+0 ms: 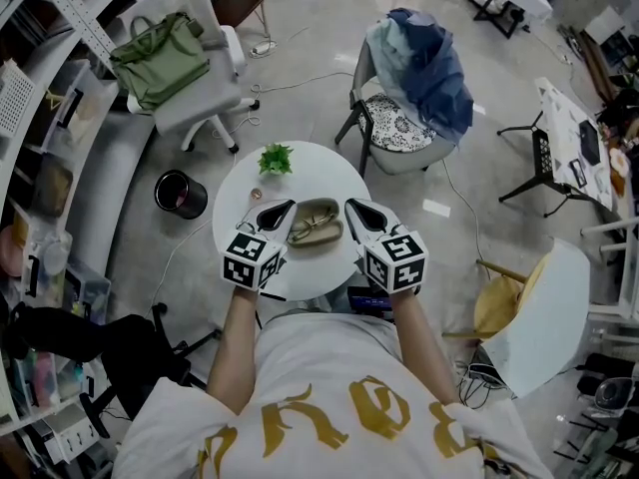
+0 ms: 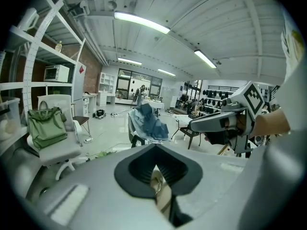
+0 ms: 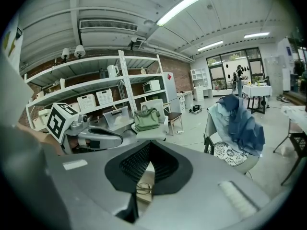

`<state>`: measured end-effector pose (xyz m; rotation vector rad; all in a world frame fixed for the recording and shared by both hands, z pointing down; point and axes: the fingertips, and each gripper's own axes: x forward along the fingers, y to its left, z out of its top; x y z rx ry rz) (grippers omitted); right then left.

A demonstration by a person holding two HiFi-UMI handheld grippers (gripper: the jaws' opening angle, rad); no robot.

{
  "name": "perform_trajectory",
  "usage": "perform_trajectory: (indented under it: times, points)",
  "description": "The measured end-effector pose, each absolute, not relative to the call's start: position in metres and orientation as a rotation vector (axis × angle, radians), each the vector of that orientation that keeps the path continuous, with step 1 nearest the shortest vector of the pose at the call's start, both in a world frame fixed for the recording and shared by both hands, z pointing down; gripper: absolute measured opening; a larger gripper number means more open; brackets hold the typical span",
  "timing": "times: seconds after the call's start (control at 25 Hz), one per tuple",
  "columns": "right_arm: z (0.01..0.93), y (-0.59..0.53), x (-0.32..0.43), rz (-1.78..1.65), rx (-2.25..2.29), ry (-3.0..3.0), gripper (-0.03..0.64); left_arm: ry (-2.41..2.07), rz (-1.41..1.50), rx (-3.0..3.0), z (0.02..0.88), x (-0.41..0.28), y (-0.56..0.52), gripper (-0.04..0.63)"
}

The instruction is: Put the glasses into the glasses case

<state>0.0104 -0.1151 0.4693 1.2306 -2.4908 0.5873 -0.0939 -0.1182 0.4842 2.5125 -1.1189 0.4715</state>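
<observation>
Round tabletop (image 1: 300, 173) mid-frame; glasses (image 1: 312, 231) seemingly lie in the open case (image 1: 321, 206); left claw (image 1: 288, 208) and right claw (image 1: 350, 206) closed, empty; lid unshut.

Open workshop-office: metal shelving (image 3: 96, 87) with bins (image 3: 93, 101) left of the left gripper (image 1: 283, 213), office chairs (image 1: 200, 98) ahead, strip lights (image 3: 181, 6) overhead.

Head view steeply down over round table (image 1: 324, 178), gripper views low at tabletop, facing outward — all share draped chair (image 1: 399, 123).
</observation>
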Motion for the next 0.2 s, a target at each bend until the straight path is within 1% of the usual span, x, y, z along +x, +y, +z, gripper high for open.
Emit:
perform_trajectory:
  times: [0.2]
  points:
    - [0.4716,-0.1138,0.0094,0.585,1.222,-2.49,0.023,-1.116,0.466,2.507,0.4866,-0.0917,-0.1187,0.0]
